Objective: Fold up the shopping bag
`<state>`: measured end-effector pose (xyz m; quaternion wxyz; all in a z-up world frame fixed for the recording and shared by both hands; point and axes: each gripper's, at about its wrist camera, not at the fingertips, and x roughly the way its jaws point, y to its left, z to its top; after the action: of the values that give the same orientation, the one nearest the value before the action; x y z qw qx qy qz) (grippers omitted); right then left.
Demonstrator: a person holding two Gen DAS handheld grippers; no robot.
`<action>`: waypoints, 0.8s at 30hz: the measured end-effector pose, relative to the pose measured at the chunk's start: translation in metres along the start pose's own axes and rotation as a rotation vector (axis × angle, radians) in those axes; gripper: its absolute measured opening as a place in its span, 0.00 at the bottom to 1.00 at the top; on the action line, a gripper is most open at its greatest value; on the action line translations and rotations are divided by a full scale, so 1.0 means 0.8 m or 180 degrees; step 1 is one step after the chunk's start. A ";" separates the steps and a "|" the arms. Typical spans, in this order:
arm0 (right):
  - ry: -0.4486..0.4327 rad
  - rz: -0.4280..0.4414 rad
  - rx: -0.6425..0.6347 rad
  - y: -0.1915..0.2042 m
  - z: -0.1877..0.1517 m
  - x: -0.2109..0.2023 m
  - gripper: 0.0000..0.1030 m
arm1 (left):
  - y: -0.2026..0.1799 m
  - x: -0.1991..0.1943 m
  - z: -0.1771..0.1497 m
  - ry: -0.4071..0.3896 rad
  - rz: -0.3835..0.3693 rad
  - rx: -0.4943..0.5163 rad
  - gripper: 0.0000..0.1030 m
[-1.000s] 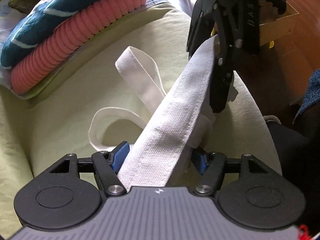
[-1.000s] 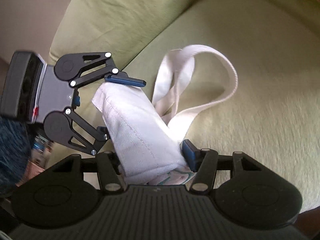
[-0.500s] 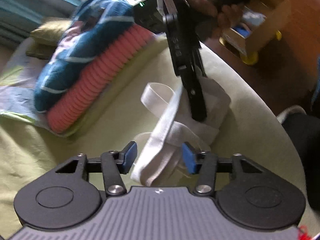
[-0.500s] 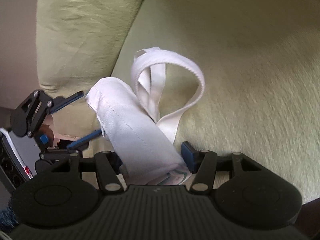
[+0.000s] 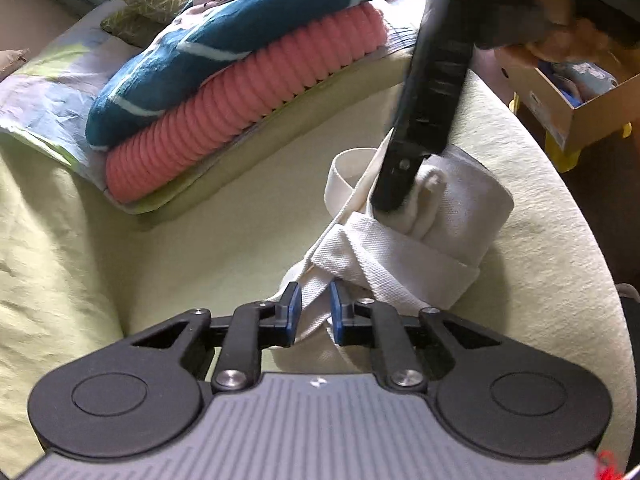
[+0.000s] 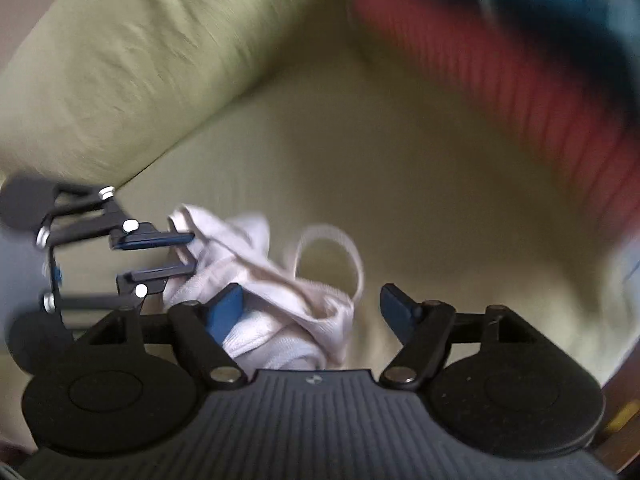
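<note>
Bag (image 5: 448, 216), white canvas, rolled on green sofa cushion (image 5: 200, 240). Left gripper (image 5: 314, 312) clenched on bag strap (image 5: 316, 292). Right gripper (image 6: 312, 312) spread wide, blurred. Cardboard box (image 5: 560, 96) only in left view. No legible writing.

Left gripper (image 5: 314, 308) jaws narrowed to a slim gap, right gripper (image 6: 312, 308) jaws spread wide.

Bare sofa cushion (image 5: 224, 232) is lying open left of the rolled bag (image 5: 448, 220), giving room for approach. Stack of folded blankets (image 5: 240, 80) is blocking the far side. Right claw (image 5: 394, 196) is sitting on the roll; left claw (image 5: 314, 312) is occupying the near side, around a strap.
</note>
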<state>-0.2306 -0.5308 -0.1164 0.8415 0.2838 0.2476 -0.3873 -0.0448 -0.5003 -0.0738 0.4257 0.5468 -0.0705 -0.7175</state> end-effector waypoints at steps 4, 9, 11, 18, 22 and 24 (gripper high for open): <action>-0.0695 -0.0273 -0.0791 0.055 -0.045 -0.054 0.34 | 0.003 -0.005 -0.008 -0.0042 -0.0011 -0.0098 0.13; -0.0986 -0.0458 -0.1378 0.107 -0.085 -0.033 0.27 | 0.005 0.002 -0.001 -0.0053 -0.0009 -0.0178 0.13; -0.0860 -0.0715 -0.1679 0.117 -0.090 -0.011 0.28 | 0.005 0.009 0.001 -0.0061 -0.0004 -0.0214 0.13; -0.0793 -0.0805 -0.1921 0.114 -0.087 -0.013 0.24 | 0.011 0.014 0.001 -0.0092 0.0030 -0.0328 0.13; -0.0878 -0.0680 -0.1681 0.130 -0.096 -0.045 0.24 | 0.016 0.013 -0.002 -0.0107 0.0016 -0.0381 0.13; -0.0749 -0.0603 -0.1663 0.136 -0.105 -0.041 0.24 | 0.020 0.013 -0.001 -0.0093 0.0008 -0.0357 0.13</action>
<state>-0.1804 -0.3990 -0.1246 0.8690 -0.0135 0.2651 -0.4175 -0.0359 -0.5171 -0.0731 0.4555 0.5115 -0.0370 -0.7277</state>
